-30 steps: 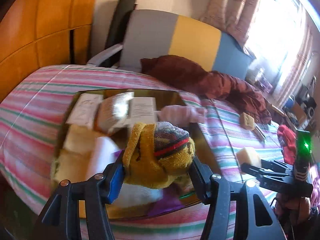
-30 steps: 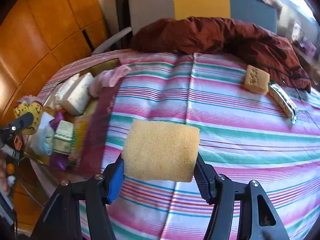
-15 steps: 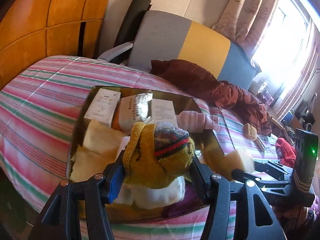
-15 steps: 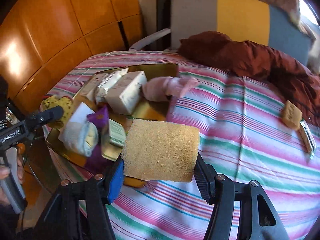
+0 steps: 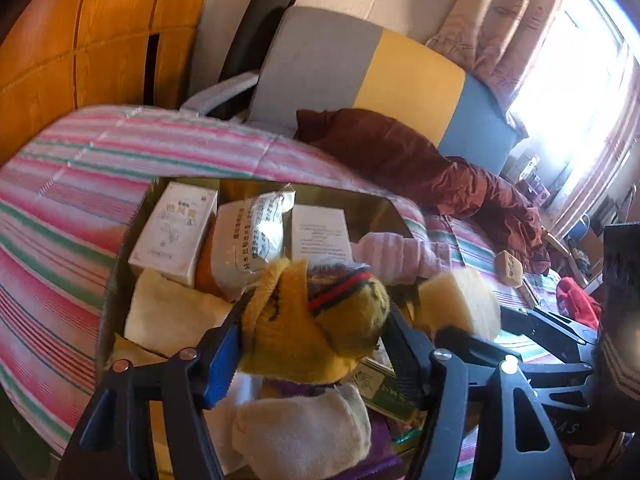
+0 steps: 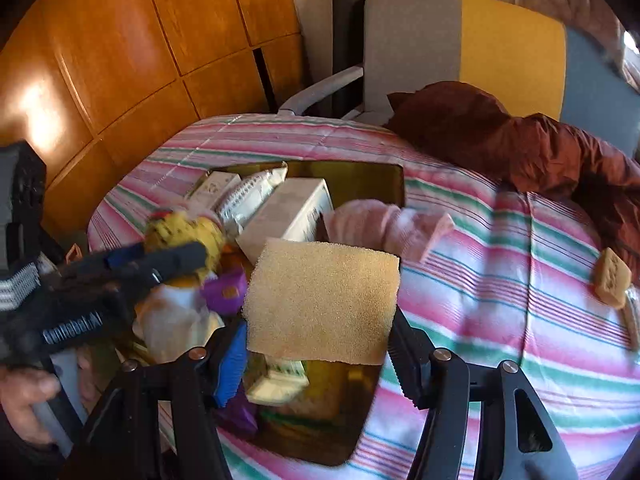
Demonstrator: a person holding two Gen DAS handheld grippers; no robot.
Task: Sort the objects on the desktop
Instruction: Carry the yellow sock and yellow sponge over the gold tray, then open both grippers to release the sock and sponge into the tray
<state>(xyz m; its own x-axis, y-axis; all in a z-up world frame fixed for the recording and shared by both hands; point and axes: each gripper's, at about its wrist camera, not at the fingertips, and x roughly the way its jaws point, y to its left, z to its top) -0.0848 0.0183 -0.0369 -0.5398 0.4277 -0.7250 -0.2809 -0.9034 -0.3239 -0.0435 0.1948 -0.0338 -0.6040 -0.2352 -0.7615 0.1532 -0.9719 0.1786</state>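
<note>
A gold tray [image 5: 344,196] [image 6: 360,180] on the striped cloth holds white boxes, a foil packet [image 5: 252,240], a pink sock [image 5: 396,252], cream socks and small packets. My left gripper [image 5: 316,312] hangs over the tray's near end with a yellow knitted sock [image 5: 312,320] between its pads; its jaws are opening, and the pads still touch the sock. My right gripper [image 6: 318,320] is over the tray's right side with a tan sponge [image 6: 320,300] between its pads; these jaws are opening too. In the left wrist view the sponge [image 5: 460,300] sits just right of the yellow sock.
A brown jacket [image 5: 420,168] lies at the back of the striped cloth [image 6: 500,300], in front of a grey, yellow and blue chair back [image 6: 460,48]. A small tan block [image 6: 610,280] lies at the far right. Wood panels [image 6: 140,60] stand to the left. A hand [image 6: 24,400] holds the left gripper.
The right gripper has carried the sponge left from over the bare cloth to over the tray, close to the left gripper. The left gripper has come nearer the tray, and its jaws stand a little wider.
</note>
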